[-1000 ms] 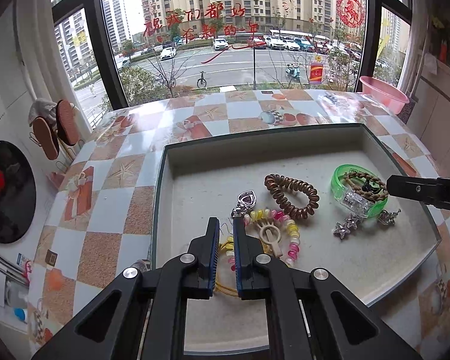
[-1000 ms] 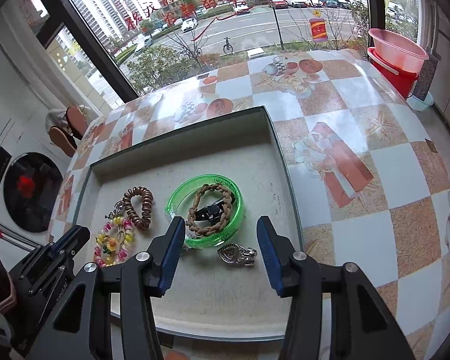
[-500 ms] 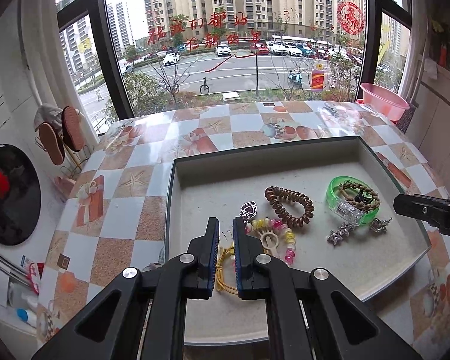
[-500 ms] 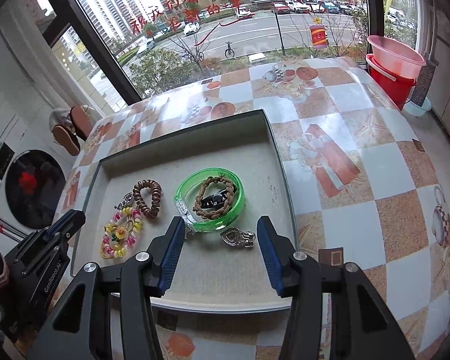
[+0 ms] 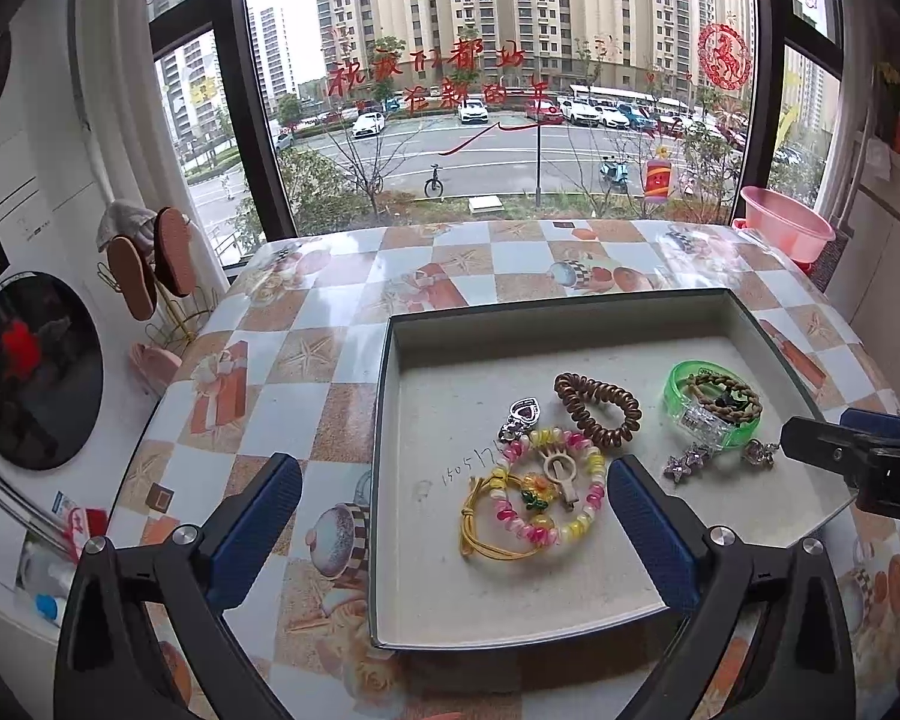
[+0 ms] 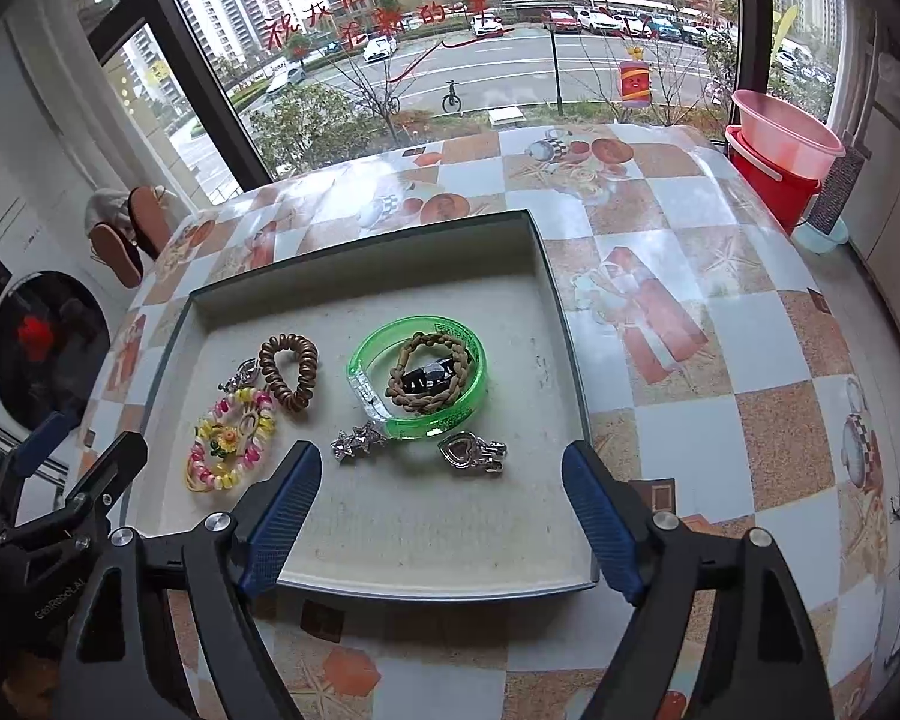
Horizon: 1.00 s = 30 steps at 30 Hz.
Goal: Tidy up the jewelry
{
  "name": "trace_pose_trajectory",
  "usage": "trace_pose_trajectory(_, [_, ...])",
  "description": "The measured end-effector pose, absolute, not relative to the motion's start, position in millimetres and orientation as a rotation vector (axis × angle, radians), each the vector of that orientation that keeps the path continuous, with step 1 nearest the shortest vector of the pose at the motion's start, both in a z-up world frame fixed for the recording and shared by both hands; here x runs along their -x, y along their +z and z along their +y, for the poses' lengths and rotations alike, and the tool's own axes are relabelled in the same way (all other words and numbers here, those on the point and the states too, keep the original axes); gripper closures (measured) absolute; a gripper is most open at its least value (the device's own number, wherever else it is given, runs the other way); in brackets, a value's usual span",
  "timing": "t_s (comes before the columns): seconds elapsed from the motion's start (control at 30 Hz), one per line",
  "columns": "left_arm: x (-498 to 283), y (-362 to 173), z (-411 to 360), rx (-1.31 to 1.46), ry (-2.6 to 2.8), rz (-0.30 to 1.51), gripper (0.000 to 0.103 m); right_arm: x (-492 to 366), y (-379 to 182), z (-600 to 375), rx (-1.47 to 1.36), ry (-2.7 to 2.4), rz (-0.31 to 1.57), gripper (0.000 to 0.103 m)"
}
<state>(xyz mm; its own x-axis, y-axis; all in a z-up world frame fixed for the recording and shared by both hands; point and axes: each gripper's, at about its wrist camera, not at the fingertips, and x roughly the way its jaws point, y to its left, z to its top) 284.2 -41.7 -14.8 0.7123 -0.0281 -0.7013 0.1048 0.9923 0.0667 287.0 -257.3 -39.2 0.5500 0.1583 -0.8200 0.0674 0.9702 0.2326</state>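
Observation:
A grey tray (image 5: 384,480) (image 6: 570,360) on the checked table holds the jewelry. In it lie a green bangle (image 5: 678,384) (image 6: 360,354) with a braided brown band (image 5: 744,393) (image 6: 402,390) inside, a brown spiral hair tie (image 5: 624,402) (image 6: 306,360), a pink-yellow bead bracelet (image 5: 594,480) (image 6: 198,456), a yellow elastic band (image 5: 468,516), a star clip (image 5: 681,465) (image 6: 357,441) and a heart clip (image 6: 471,453). My left gripper (image 5: 453,480) hangs above the bracelet, its jaws opening wide and gripping nothing. My right gripper (image 6: 441,468) hovers over the tray's near edge, jaws opening, empty.
A checked oilcloth table (image 6: 690,240) stands against a big window. A pink basin on a red bucket (image 6: 774,168) sits at the right. A washing machine (image 5: 30,372) and slippers on a rack (image 5: 150,264) are at the left.
My left jaws, nearly shut at the yellow band before, now stand wide apart. The right jaws have widened too. Both grippers have drawn back and up from the tray.

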Motion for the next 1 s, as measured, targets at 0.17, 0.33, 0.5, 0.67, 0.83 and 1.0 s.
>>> trace_pose_trajectory(0.17, [-278.8,-15.6,-38.1,-0.095,-0.061,0.791,0.0,-279.5,-40.2,-253.7,-0.235,0.051,0.99,0.017])
trace_pose_trajectory(0.33, [-268.5,-18.6,-36.8,-0.115,-0.037,0.802,0.0,-268.6,-43.5,-249.8,-0.21,0.044,0.999,0.017])
trace_pose_trajectory(0.5, [-251.0,-19.3,-34.1,-0.116,-0.04,0.793,0.0,-252.0,-39.8,-244.7,-0.179,0.042,0.969,0.017])
trace_pose_trajectory(0.67, [-229.9,-20.9,-30.6,-0.1,-0.048,0.789,0.0,-235.1,-37.5,-242.1,-0.187,0.046,0.95,0.017])
trace_pose_trajectory(0.83, [-208.8,-23.9,-28.2,-0.081,-0.05,0.792,0.0,-216.7,-37.6,-236.0,-0.148,0.034,0.939,0.017])
trace_pose_trajectory(1.0, [-187.8,-28.1,-26.9,-0.058,-0.052,0.798,0.0,-197.3,-42.6,-233.6,-0.146,0.034,0.952,0.017])
